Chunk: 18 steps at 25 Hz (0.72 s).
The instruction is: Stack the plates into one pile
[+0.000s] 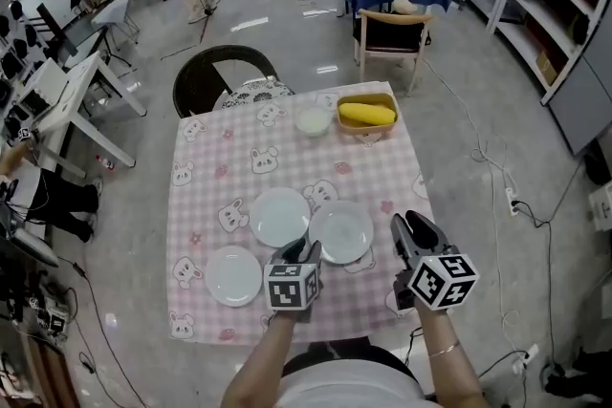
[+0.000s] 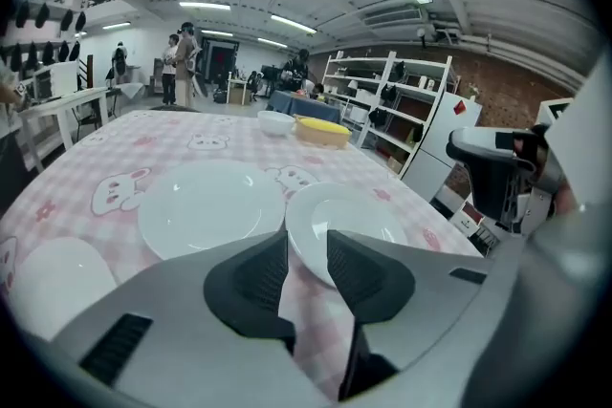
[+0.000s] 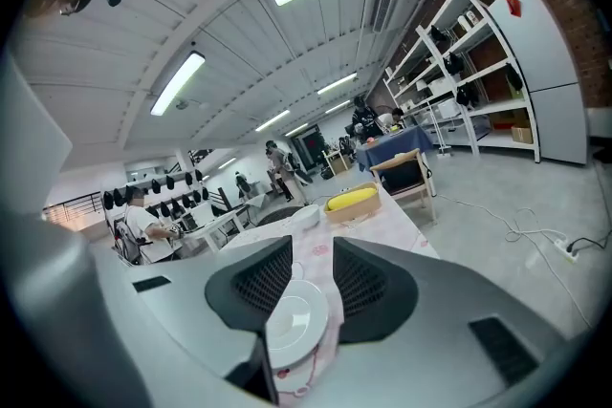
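Three white plates lie apart on the pink checked tablecloth (image 1: 229, 169): a middle plate (image 1: 279, 216), a right plate (image 1: 340, 231) and a near-left plate (image 1: 234, 275). My left gripper (image 1: 301, 252) hovers at the near edge of the right plate, jaws apart. In the left gripper view the left gripper (image 2: 306, 255) is open, and the right plate's (image 2: 349, 223) near rim shows just past the gap, beside the middle plate (image 2: 210, 205). My right gripper (image 1: 413, 226) stands open to the right of that plate. Seen from the right gripper (image 3: 313, 277), one plate (image 3: 295, 320) lies below the gap, untouched.
At the table's far side stand a small white bowl (image 1: 313, 120) and a yellow basket (image 1: 366, 115). A dark round chair (image 1: 222, 76) and a wooden chair (image 1: 392, 33) stand behind the table. Cables run over the floor on the right.
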Each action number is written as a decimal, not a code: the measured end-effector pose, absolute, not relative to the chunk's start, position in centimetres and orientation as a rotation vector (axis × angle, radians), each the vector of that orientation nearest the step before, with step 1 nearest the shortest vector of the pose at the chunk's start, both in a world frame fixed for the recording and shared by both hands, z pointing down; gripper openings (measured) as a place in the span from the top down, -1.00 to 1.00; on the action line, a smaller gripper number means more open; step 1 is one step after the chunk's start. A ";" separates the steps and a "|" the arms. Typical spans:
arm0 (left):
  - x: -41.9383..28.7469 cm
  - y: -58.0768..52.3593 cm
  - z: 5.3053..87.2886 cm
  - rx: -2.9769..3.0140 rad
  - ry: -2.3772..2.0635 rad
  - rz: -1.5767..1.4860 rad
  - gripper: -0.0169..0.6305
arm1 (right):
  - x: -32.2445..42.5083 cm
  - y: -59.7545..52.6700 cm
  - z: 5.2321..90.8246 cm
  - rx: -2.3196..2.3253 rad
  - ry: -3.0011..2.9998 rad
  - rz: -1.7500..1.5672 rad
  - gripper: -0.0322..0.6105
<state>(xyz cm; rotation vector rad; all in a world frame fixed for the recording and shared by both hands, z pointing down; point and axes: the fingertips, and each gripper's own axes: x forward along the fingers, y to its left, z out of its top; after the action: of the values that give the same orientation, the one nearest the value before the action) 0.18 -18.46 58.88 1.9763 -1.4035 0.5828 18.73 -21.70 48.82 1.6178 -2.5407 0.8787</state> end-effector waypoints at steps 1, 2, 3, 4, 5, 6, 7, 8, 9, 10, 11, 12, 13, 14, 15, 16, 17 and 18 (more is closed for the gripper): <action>0.2 -18.6 59.3 1.963 -1.398 0.594 0.52 | 18.7 -21.9 49.0 1.614 -2.540 0.881 0.52; 0.3 -18.7 59.7 1.950 -1.392 0.603 0.52 | 18.7 -22.0 49.3 1.611 -2.540 0.884 0.52; 0.4 -18.7 60.1 1.936 -1.385 0.608 0.52 | 18.7 -22.1 49.5 1.607 -2.539 0.887 0.52; 0.5 -18.7 60.5 1.922 -1.377 0.611 0.52 | 18.7 -22.2 49.6 1.604 -2.538 0.890 0.52; 0.6 -18.7 60.8 1.908 -1.370 0.612 0.52 | 18.7 -22.2 49.8 1.602 -2.537 0.893 0.52; 0.6 -18.7 61.0 1.895 -1.364 0.613 0.52 | 18.7 -22.2 49.9 1.600 -2.536 0.896 0.52; 0.6 -18.7 61.2 1.886 -1.361 0.617 0.52 | 18.6 -22.2 50.0 1.597 -2.535 0.898 0.52; 0.6 -18.7 61.3 1.879 -1.358 0.622 0.52 | 18.5 -22.2 50.1 1.593 -2.535 0.900 0.52; 0.6 -18.7 61.3 1.873 -1.355 0.628 0.52 | 18.4 -22.3 50.1 1.589 -2.536 0.902 0.52; 0.6 -18.8 61.4 1.867 -1.350 0.632 0.52 | 18.2 -22.3 50.2 1.585 -2.535 0.904 0.52; 0.6 -19.0 61.5 1.859 -1.344 0.636 0.52 | 18.1 -22.4 50.3 1.580 -2.535 0.905 0.52; 0.7 -19.1 61.5 1.850 -1.338 0.638 0.52 | 18.0 -22.5 50.4 1.574 -2.534 0.906 0.52; 0.7 -19.3 61.6 1.843 -1.335 0.638 0.52 | 17.8 -22.6 50.5 1.568 -2.533 0.907 0.52; 0.7 -19.4 61.6 1.838 -1.332 0.637 0.52 | 17.7 -22.7 50.6 1.560 -2.532 0.906 0.52; 0.8 -19.4 61.6 1.837 -1.331 0.636 0.52 | 17.6 -22.8 50.8 1.551 -2.529 0.905 0.52; 0.8 -19.4 61.6 1.838 -1.332 0.635 0.52 | 17.5 -22.8 51.0 1.539 -2.522 0.901 0.52; 0.8 -19.4 61.6 1.840 -1.335 0.635 0.52 | 17.3 -22.8 51.4 1.523 -2.512 0.896 0.52; 0.8 -19.3 61.6 1.841 -1.339 0.637 0.52 | 17.0 -22.7 51.8 1.502 -2.498 0.889 0.52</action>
<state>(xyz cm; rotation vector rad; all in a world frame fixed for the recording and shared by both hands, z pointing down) 0.82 -19.33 61.63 1.8412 -1.3393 0.6366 17.04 -22.71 51.84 1.5015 -2.4982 0.8888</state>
